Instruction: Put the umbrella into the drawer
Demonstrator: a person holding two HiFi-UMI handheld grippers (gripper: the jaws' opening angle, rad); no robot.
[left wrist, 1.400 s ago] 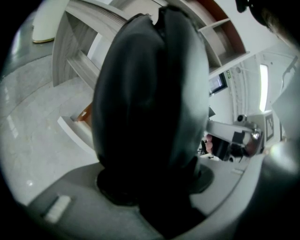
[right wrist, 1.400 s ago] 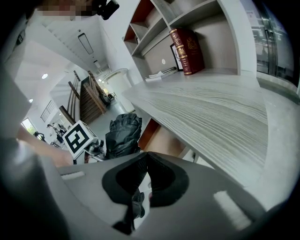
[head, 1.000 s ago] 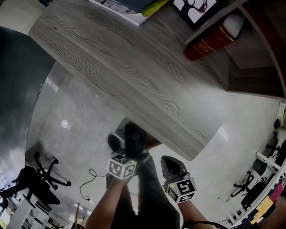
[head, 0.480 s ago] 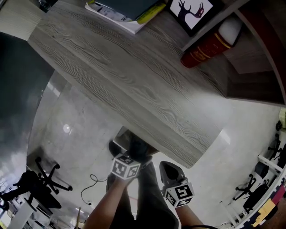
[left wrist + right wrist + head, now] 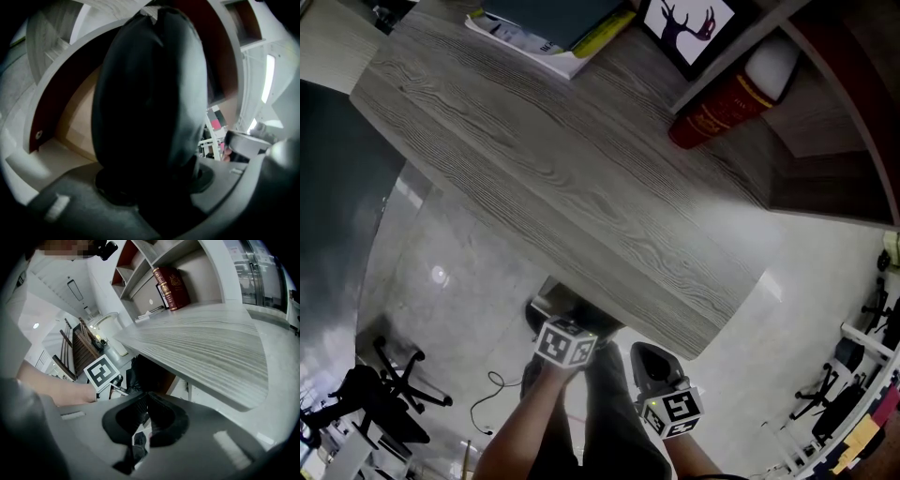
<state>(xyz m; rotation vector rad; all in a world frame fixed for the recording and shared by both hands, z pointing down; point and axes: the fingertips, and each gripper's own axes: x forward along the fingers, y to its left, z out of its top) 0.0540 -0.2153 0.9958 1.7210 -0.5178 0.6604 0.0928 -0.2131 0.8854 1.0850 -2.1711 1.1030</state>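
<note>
A folded black umbrella (image 5: 150, 103) fills the left gripper view, standing between the jaws of my left gripper (image 5: 572, 323). The pads press on it, though the jaws are opening a little. Behind it lies the open drawer (image 5: 70, 122), pale wood inside with dark red sides. In the head view the umbrella (image 5: 581, 317) pokes under the front edge of the grey wood desk (image 5: 581, 187). My right gripper (image 5: 649, 361) hangs just right of it, shut and empty. The right gripper view shows its own jaws (image 5: 144, 401) closed, with the umbrella (image 5: 145, 373) beyond under the desk.
A red book (image 5: 717, 108), a framed deer picture (image 5: 689, 28) and a stack of books (image 5: 553, 33) sit at the desk's back. A black office chair (image 5: 384, 375) and a cable (image 5: 492, 394) are on the glossy floor at left.
My left gripper has carried the umbrella forward and down, further under the desk's edge. The right gripper has stayed about where it was.
</note>
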